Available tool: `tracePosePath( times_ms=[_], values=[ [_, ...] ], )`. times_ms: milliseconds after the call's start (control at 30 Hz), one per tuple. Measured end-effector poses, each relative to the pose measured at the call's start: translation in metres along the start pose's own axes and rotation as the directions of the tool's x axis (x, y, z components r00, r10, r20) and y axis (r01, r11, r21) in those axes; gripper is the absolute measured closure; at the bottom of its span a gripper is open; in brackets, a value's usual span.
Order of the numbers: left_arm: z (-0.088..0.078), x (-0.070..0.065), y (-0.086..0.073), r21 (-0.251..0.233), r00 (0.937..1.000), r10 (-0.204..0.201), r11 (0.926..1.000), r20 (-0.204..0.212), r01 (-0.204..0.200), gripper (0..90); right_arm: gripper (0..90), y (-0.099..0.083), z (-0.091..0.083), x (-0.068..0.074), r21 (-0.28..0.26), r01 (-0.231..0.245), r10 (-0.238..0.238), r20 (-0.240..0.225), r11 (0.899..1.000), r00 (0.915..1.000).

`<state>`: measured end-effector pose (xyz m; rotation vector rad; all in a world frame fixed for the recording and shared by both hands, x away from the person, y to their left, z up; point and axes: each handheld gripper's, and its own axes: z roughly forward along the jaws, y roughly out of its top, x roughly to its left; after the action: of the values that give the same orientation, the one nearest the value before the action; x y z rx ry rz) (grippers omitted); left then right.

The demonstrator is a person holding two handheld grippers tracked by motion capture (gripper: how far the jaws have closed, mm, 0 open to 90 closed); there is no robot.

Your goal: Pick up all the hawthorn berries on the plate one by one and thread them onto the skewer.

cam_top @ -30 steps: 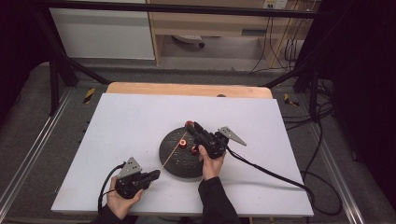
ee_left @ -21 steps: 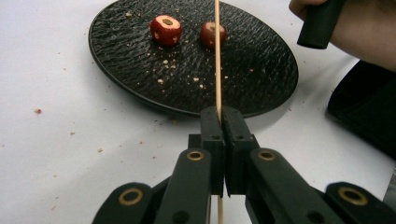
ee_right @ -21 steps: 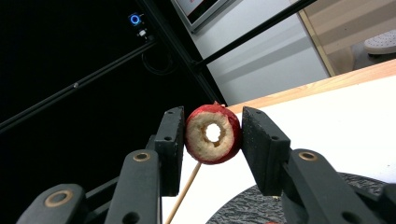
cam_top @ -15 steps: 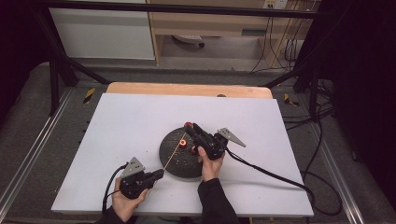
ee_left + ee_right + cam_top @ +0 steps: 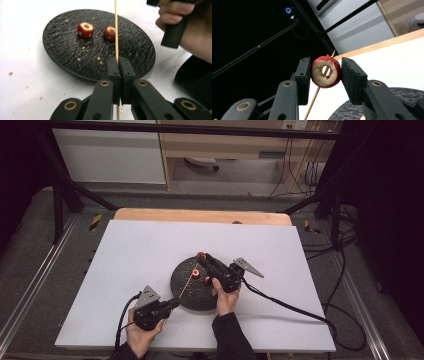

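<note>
A black round plate [image 5: 192, 299] lies on the white table, with two red cored fruit pieces [image 5: 85, 30] [image 5: 110, 33] on it. My left gripper [image 5: 118, 65] is shut on a thin wooden skewer [image 5: 116, 30], which slants up over the plate. In the high view this gripper [image 5: 172, 304] sits at the plate's near left edge. My right gripper [image 5: 325, 72] is shut on a third red cored fruit piece [image 5: 316, 75], held above the plate's far side [image 5: 201, 255]. The skewer [image 5: 313, 100] passes through this piece's hole, and its tip pokes out behind.
The white table top [image 5: 125, 255] has a wooden edge [image 5: 200, 216] at the back. Crumbs dot the plate [image 5: 75, 57] and the table beside it. A black cable [image 5: 285, 306] trails right from my right gripper. The right hand [image 5: 185, 25] is close over the plate's right side.
My left gripper has shifted slightly right toward the plate with the skewer. The right gripper and its fruit piece have stayed where they were.
</note>
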<state>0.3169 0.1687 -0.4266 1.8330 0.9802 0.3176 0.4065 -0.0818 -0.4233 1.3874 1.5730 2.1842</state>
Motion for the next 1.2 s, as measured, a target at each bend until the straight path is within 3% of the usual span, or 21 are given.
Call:
tracePosePath(
  times_ms=[733, 1200],
  values=[
    [0.025, 0.001, 0.039, -0.003, 0.9994, 0.034, 0.9994, -0.006, -0.034, 88.2, 61.4, -0.009, -0.006, 0.006, 0.088, 0.009, -0.007, -0.028, 0.996, 0.9996],
    [0.034, 0.002, 0.048, -0.007, 0.9986, 0.053, 0.9986, -0.001, -0.053, 88.2, 61.3, -0.018, -0.01, 0.008, 0.142, 0.013, -0.009, -0.034, 0.99, 0.9994]
  ],
)
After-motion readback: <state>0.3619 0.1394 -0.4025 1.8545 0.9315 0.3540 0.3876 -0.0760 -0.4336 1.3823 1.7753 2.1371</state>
